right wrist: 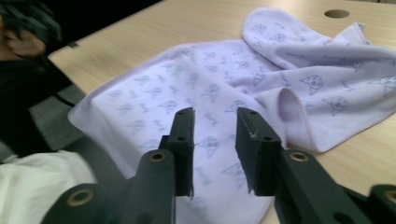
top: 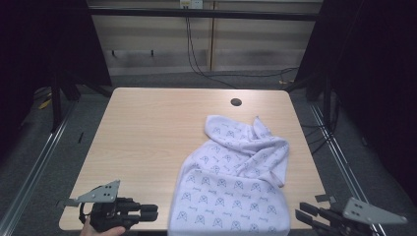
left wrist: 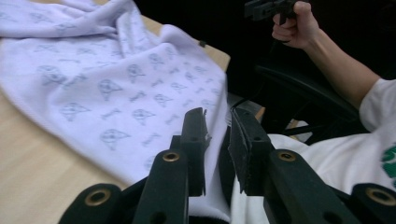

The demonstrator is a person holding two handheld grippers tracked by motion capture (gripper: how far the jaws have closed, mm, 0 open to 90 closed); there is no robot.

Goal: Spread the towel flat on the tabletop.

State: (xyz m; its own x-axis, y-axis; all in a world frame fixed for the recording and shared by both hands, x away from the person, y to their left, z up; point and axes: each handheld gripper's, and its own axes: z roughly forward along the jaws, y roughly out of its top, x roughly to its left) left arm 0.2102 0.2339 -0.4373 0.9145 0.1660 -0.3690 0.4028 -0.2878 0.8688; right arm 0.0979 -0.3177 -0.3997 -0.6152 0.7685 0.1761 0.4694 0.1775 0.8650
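Hanging over the near table edge, the pale lilac printed towel [top: 231, 182] lay crumpled on the right half of the wooden table [top: 147, 137], its far end bunched near the round cable hole [top: 236, 102]. The left gripper [top: 147, 212] sat at the near left corner, jaws slightly parted and empty, well apart from the cloth in the high view. The right gripper [top: 307, 216] waited off the near right corner, jaws partly open, holding nothing. Risk, as judged: a pinch on the overhanging hem could drag the whole towel off the table, or gather a double layer at the folded edge. No containers were present on the table.
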